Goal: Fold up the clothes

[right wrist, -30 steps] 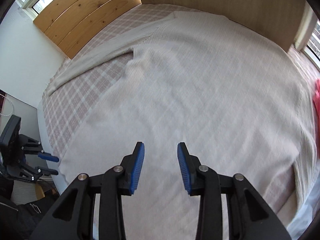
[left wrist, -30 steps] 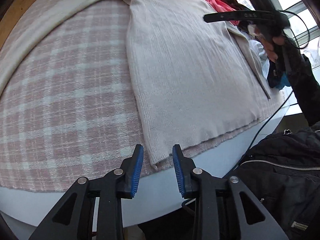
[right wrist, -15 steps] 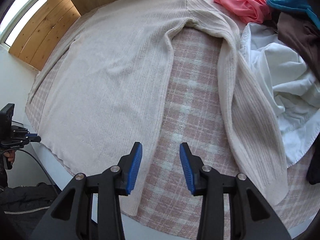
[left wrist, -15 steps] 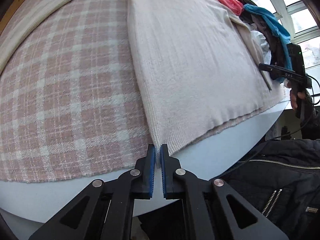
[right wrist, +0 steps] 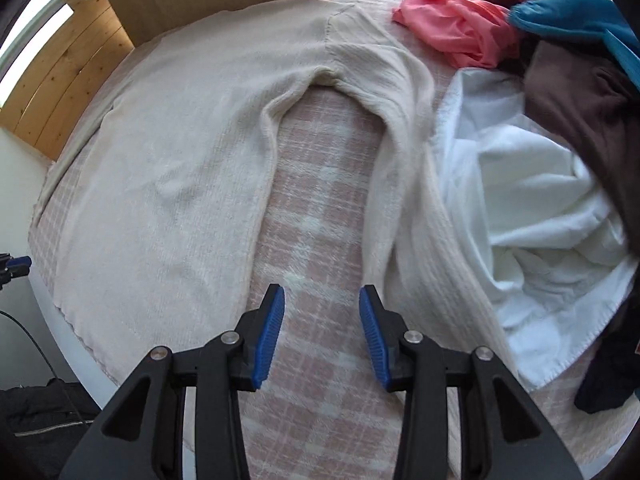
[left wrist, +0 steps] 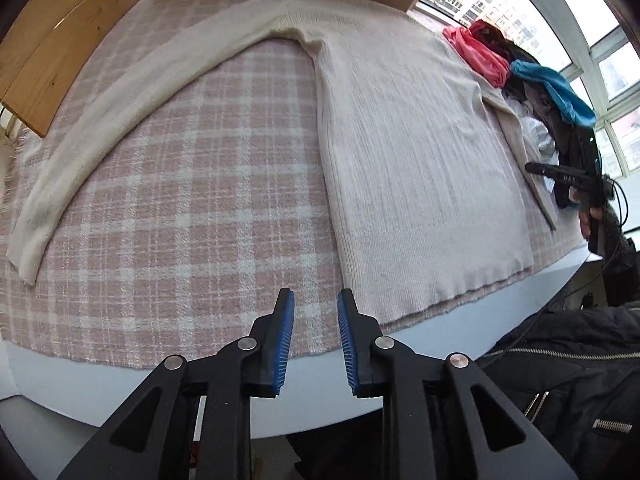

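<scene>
Left tool [left wrist: 315, 328] hovers gaping and empty off the sweater [left wrist: 400, 168] hem. Right tool [right wrist: 321, 330], wide and empty, points between body and sleeve [right wrist: 408, 184].

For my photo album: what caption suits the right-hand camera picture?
Open right gripper above the pink plaid blanket, between the cream sweater body and its sleeve.

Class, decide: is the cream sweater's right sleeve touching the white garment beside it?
Touching. The right wrist view shows the sleeve lying against the white garment, their edges meeting with no plaid blanket visible between.
</scene>
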The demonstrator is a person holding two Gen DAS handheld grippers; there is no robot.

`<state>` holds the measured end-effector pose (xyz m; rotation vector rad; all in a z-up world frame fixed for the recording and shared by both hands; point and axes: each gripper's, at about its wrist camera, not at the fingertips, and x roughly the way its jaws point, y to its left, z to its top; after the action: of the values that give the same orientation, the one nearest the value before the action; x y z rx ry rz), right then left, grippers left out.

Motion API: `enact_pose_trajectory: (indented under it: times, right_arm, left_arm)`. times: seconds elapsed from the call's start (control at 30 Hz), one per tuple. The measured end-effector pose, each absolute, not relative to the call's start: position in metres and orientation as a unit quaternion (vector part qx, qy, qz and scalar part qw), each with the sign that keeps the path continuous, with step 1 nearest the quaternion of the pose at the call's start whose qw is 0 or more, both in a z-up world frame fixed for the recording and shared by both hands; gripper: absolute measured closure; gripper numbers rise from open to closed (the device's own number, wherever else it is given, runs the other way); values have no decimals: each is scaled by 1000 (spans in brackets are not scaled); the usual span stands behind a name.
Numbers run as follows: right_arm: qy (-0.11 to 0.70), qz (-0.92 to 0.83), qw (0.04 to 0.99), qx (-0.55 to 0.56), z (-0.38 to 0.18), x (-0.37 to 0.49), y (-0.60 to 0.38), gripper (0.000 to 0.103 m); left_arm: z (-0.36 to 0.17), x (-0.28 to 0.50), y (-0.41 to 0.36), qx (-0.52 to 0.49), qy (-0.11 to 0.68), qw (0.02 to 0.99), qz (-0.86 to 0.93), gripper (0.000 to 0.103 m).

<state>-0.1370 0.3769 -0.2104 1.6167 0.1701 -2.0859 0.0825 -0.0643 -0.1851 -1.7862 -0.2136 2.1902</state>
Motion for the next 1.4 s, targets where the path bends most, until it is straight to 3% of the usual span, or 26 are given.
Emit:
enact_pose_trajectory:
  times: [0.3, 0.33, 0.4, 0.53, 0.57, 0.67, 0.9, 1.03, 1.07, 1.1, 1.13, 1.33, 1.4]
  right_arm:
    - [55, -758, 269, 592, -227, -184, 320, 65]
    - [55, -751, 281, 595, -228, -182, 317, 67]
    - [63, -740, 296, 601, -231, -176, 313, 96]
    - [29, -731, 298, 614, -225, -169, 333, 95]
    - [16, -734, 298, 610, -220, -166, 340, 94]
    - [-16, -740, 267, 617, -209, -149, 363, 51]
    - [-33, -690, 271, 670, -235, -63, 386, 50]
    - [-2, -691, 281, 666, -246, -33, 366, 51]
    - [19, -695, 281, 662, -246, -28, 360, 62]
    - [43, -698, 282, 657, -246, -23, 353, 93]
    - [66, -698, 283, 655, -244, -22, 346, 103]
    - [129, -742, 367, 546, -140, -57, 278, 98]
    - [162, -744, 408, 503, -102, -74, 242, 92]
  left_arm:
    - [-191, 85, -32, -628, -54, 192, 752, 82]
    - [-189, 87, -34, -627, -57, 194, 753, 82]
    - [-189, 86, -37, -625, -62, 192, 754, 81]
    - [-192, 84, -36, -627, -58, 191, 753, 81]
    - [-193, 84, -33, -627, -59, 198, 751, 81]
    - [-198, 85, -28, -631, -59, 205, 746, 81]
    - [-219, 85, -31, -650, -77, 200, 729, 81]
    - [-223, 84, -24, -653, -68, 206, 726, 72]
    - [-221, 84, -24, -651, -64, 202, 729, 72]
    - [-217, 85, -29, -646, -63, 192, 736, 72]
    - [-214, 85, -33, -641, -62, 182, 743, 75]
    - [-188, 89, -74, -608, -57, 114, 784, 72]
    - [-181, 90, -110, -597, -49, 75, 797, 72]
